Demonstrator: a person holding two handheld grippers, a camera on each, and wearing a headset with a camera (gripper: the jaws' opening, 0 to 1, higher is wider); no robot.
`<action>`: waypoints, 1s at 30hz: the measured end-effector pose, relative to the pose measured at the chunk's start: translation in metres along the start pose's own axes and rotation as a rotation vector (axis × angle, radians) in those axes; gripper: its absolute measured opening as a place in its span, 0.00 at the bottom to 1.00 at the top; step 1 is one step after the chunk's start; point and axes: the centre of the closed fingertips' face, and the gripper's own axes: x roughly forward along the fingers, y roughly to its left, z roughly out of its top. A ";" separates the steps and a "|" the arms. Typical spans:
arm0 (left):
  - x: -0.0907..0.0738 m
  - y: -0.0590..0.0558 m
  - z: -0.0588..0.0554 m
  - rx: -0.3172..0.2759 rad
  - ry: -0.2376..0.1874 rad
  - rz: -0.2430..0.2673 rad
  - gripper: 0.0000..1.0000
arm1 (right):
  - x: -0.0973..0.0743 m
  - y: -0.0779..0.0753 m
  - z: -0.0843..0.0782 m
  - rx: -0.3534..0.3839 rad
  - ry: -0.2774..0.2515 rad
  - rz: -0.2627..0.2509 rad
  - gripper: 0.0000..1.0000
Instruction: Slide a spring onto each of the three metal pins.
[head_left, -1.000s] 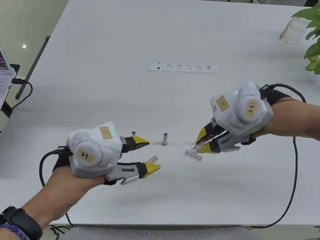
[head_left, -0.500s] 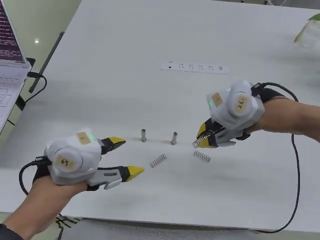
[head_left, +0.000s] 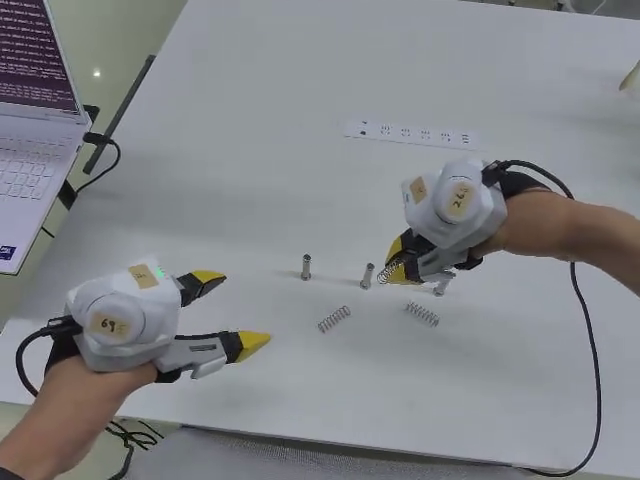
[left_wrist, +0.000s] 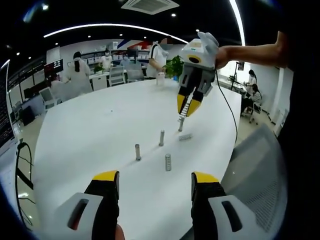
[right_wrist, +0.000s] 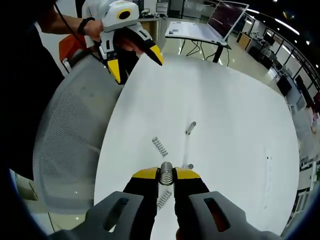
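**A:** Where is the spring that matters?

**B:** In the right gripper (head_left: 392, 272). Its jaws are closed on the held spring (right_wrist: 166, 171), and part of the spring sticks out past the tips.

**A:** And the pin?

**B:** The middle pin (head_left: 368, 276) stands upright on the table (head_left: 300, 180). In the head view it is just left of the spring's free end. In the right gripper view it sits just beyond the jaw tips, slightly to the right. The two look close but apart.

**A:** How do the axes compare?

**B:** The pin is vertical and the spring slants, free end leading down toward it. It probably needs squaring up before it drops over the top.

**A:** Could the right pin (head_left: 440, 288) be the target?

**B:** Possibly. The left gripper view lines the spring up over that one, so it cannot be settled.

**A:** What about the other hand?

**B:** The left gripper (head_left: 233, 310) hovers empty with its jaws apart, well off beyond the left pin (head_left: 306, 266). The right gripper is far nearer. All three pins are bare. A loose spring (head_left: 334, 318) and a second loose spring (head_left: 422, 313) lie flat on the table.
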 end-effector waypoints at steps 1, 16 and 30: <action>-0.002 0.002 -0.002 -0.006 0.000 0.008 0.54 | 0.003 -0.001 0.002 -0.005 0.004 0.003 0.09; -0.014 0.009 -0.009 -0.040 -0.003 0.050 0.61 | 0.034 -0.024 0.029 -0.058 0.021 0.027 0.09; -0.020 0.010 -0.011 -0.060 -0.012 0.066 0.64 | 0.055 -0.042 0.037 -0.084 0.056 0.044 0.09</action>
